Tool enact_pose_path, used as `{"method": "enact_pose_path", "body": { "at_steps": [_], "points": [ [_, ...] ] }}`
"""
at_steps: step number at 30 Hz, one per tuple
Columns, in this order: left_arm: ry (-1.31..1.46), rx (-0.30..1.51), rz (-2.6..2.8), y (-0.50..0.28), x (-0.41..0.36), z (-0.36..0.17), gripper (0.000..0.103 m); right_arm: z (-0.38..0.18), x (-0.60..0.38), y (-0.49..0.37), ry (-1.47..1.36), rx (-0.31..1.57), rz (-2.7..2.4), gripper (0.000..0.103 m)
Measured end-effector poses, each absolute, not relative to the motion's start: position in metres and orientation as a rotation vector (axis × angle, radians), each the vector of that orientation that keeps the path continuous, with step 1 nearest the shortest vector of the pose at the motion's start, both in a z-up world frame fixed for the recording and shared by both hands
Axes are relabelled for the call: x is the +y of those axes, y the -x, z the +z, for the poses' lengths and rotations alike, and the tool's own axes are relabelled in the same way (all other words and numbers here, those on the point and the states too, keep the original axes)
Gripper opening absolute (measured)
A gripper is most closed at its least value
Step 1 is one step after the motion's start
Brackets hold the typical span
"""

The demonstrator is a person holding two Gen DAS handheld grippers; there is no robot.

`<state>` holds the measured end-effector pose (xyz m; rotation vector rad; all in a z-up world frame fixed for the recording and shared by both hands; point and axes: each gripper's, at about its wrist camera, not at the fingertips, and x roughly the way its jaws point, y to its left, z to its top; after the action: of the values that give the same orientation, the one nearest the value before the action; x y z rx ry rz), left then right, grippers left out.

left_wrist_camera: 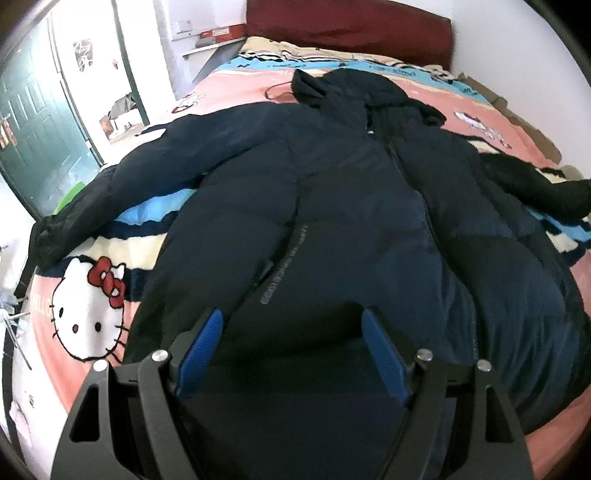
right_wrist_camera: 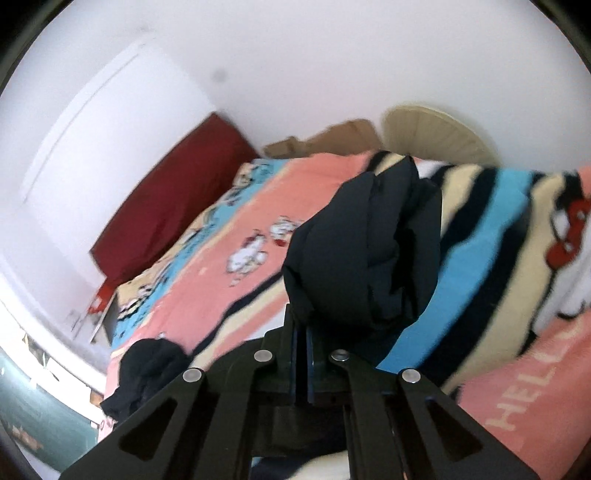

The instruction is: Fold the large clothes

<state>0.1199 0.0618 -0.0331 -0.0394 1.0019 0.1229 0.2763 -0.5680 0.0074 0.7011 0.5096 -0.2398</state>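
Dark puffer jacket [left_wrist_camera: 332,206] spread front-up across the cartoon-print blanket [left_wrist_camera: 88,317], hood [left_wrist_camera: 354,88] toward the red headboard [left_wrist_camera: 347,22], zip [left_wrist_camera: 424,206] running down the middle. Far sleeve [left_wrist_camera: 110,192] laid out flat to one side of the jacket body, cuff at the blanket's edge; opposite sleeve [left_wrist_camera: 535,184] stretched away on the other side.

Left gripper [left_wrist_camera: 291,332] poised over the jacket's hem, blue pads [left_wrist_camera: 201,347] wide apart, nothing between them, cloth below not pinched.

Right gripper [right_wrist_camera: 304,325] with pads pressed together on a bunched fold of dark fabric [right_wrist_camera: 362,243], apparently part of the jacket, raised clear of the blanket; exact part held not determinable from the blurred right wrist view.

Step in hand, by judgement: opening fold, one side lifted for carrying across the jacket body, hem side not yet gripped.

Next move, by judgement: closing of the left gripper on the hem edge nearest it, then a level sweep of the lifted fabric toward the zip line, padding kept taut to avoid bulging or slipping back.
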Motion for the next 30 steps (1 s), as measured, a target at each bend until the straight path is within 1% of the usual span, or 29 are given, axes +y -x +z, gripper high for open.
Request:
{"method": "enact_pose_path", "body": {
  "at_steps": [14,22,30],
  "points": [
    [0.131,0.96,0.167,-0.11,0.099,-0.029,0.077,0.111,-0.444,-0.308,-0.49,0.388,0.085,0.003],
    [0.178,0.94,0.18,-0.102,0.119,-0.028,0.077,0.123,-0.362,-0.31,-0.389,0.402,0.257,0.003],
    [0.221,0.931,0.206,-0.094,0.141,-0.031,0.077,0.103,-0.277,-0.311,-0.307,0.476,0.399,0.003]
  ]
}}
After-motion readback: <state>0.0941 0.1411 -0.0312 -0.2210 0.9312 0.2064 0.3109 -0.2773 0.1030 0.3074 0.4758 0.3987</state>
